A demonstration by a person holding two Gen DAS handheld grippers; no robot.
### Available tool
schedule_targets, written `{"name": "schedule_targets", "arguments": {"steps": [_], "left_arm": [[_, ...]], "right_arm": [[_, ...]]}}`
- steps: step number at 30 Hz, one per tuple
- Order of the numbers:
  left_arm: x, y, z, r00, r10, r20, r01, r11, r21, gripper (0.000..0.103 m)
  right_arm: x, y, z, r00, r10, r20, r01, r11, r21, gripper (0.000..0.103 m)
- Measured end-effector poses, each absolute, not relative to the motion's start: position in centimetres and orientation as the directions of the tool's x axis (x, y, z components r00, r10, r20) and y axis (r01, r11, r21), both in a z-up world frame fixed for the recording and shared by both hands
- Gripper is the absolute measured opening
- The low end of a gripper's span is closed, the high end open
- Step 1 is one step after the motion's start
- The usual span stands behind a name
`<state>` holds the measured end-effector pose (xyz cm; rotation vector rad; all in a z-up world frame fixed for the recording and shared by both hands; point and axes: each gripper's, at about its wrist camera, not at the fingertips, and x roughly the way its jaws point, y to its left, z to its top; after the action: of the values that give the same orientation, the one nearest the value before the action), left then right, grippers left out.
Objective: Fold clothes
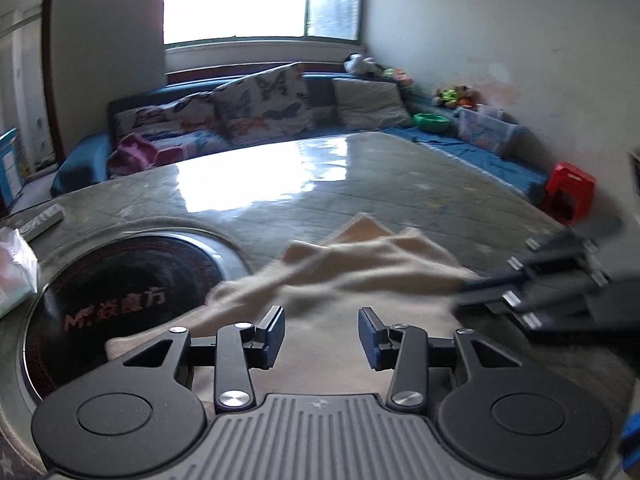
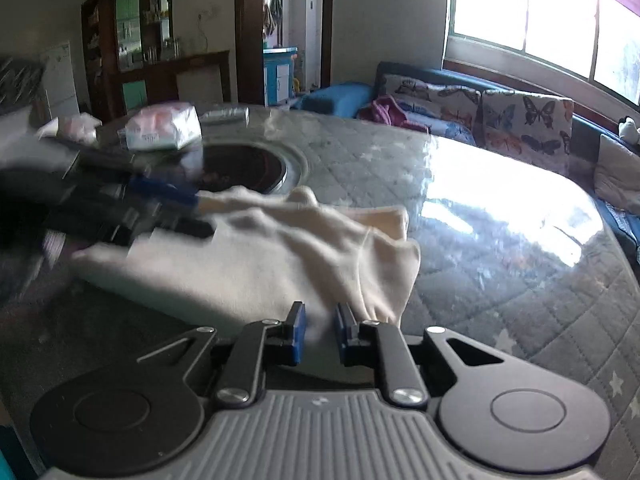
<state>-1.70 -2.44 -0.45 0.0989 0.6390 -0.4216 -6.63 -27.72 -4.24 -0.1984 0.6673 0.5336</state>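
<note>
A cream cloth (image 1: 360, 264) lies rumpled on the glass-topped table (image 1: 400, 184), part of it lifted in folds. My left gripper (image 1: 322, 320) hovers over the cloth's near part, jaws apart, nothing pressed between the pads. The right wrist view shows the left gripper (image 2: 188, 212) blurred at the cloth's (image 2: 280, 256) left edge. My right gripper (image 2: 320, 320) is nearly closed, with a bunch of the cloth pinched between its blue pads. In the left wrist view the right gripper (image 1: 476, 288) is blurred at the cloth's right edge.
A round black cooktop (image 1: 132, 296) is set into the table's middle, left of the cloth. A tissue pack (image 2: 164, 128) and a remote (image 2: 224, 114) lie beyond it. A sofa (image 1: 240, 108) with butterfly cushions runs behind the table. A red stool (image 1: 568, 192) stands at the right.
</note>
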Motion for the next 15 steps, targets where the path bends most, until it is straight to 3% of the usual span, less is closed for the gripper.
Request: {"name": "schedule_targets", "arguments": {"steps": [5,15], "left_arm": [[-4.0,-3.9,-0.9,0.708,-0.382,-0.594,0.449,0.893,-0.039,0.044],[-4.7,-4.0,-2.9,0.685,-0.372,-0.626,0.431,0.900,-0.064,0.044]], "right_arm": [[-4.7,-27.9,-3.6,0.689,0.398,-0.606,-0.502,0.865,-0.002,0.014],[-1.8,-27.7,-5.7,0.673,0.382,-0.633,-0.485,0.875,0.013,0.019]]}}
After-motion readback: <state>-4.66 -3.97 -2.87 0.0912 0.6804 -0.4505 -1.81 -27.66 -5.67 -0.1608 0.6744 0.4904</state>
